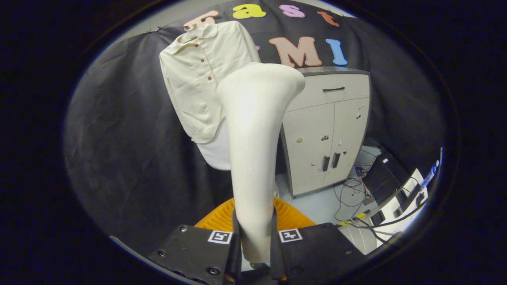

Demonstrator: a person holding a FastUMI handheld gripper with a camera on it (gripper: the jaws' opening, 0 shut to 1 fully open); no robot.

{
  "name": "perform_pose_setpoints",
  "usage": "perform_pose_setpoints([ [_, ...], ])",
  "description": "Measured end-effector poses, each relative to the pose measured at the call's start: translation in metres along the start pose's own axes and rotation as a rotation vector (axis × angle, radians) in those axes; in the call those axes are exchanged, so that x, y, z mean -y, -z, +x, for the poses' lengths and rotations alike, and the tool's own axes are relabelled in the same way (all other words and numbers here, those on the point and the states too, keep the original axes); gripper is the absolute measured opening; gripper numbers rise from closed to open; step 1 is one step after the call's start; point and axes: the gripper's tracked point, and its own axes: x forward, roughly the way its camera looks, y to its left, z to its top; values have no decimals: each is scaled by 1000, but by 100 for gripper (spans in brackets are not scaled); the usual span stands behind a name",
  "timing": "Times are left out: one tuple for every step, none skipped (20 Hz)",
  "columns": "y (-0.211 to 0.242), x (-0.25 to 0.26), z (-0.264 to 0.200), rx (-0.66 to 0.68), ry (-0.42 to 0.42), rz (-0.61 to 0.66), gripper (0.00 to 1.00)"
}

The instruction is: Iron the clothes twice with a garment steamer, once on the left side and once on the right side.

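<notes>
A cream garment steamer (255, 138) stands up between my fingers, its handle clamped by both of them and its wide head flaring at the top. My gripper (255, 237) is shut on that handle. Beyond the steamer hangs a cream short-sleeved shirt (198, 79) with dark buttons, over a white garment (216, 152) against the black cloth wall. The steamer head sits to the right of the shirt and overlaps its right edge, so that side of the shirt is hidden. I cannot tell whether the head touches the fabric.
A grey-topped cabinet (328, 130) with two doors and a drawer stands right of the shirt. An orange ribbed object (289, 215) lies just ahead of the fingers, low down. Loose cables (352, 194) and dark boxes (386, 178) crowd the floor at the right.
</notes>
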Motion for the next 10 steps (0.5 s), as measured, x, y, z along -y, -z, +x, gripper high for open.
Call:
perform_pose_setpoints([
  [-7,2,-11,32,-7,17,29],
  [-14,5,-20,48,-12,22,29],
  [-25,11,-34,77,-15,21,29],
  [-35,16,-45,111,-17,20,29],
  [-47,22,-53,154,-20,16,29],
  [-55,29,-64,171,-25,10,29],
  [-62,35,-77,195,-27,7,29],
  [-70,42,-91,221,-32,-3,29],
  [-78,47,-105,250,-34,-21,29],
  [-90,54,-118,293,-34,-52,29],
])
